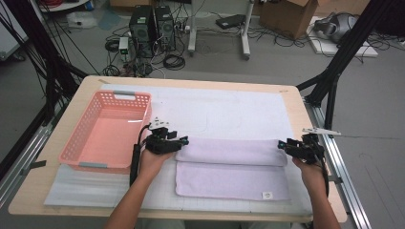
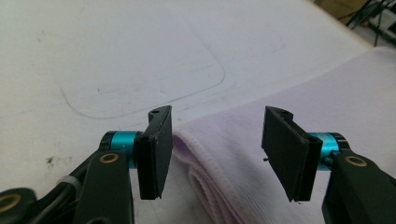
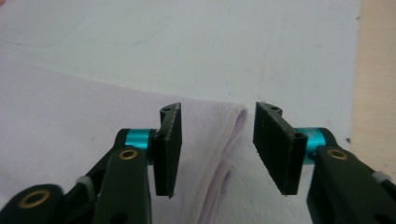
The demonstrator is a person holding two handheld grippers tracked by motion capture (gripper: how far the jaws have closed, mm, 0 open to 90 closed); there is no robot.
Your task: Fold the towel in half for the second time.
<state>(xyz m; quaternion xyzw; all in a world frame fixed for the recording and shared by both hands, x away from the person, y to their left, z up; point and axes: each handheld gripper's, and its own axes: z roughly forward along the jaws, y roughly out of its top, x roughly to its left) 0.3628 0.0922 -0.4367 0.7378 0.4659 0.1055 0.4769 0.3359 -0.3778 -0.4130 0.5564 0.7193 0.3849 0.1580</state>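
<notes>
Both hand-held grippers, left (image 1: 184,141) and right (image 1: 282,144), gape empty at towel (image 1: 229,167) ends beside basket (image 1: 107,130).

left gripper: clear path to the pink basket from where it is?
Probably yes. The left gripper sits open at the folded towel's left end, holding nothing, and the pink basket lies right beside it with nothing between.

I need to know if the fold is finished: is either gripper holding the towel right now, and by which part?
Nothing is held. The left gripper and right gripper stand open over the folded corners of the towel, pads not pressing it.
</notes>
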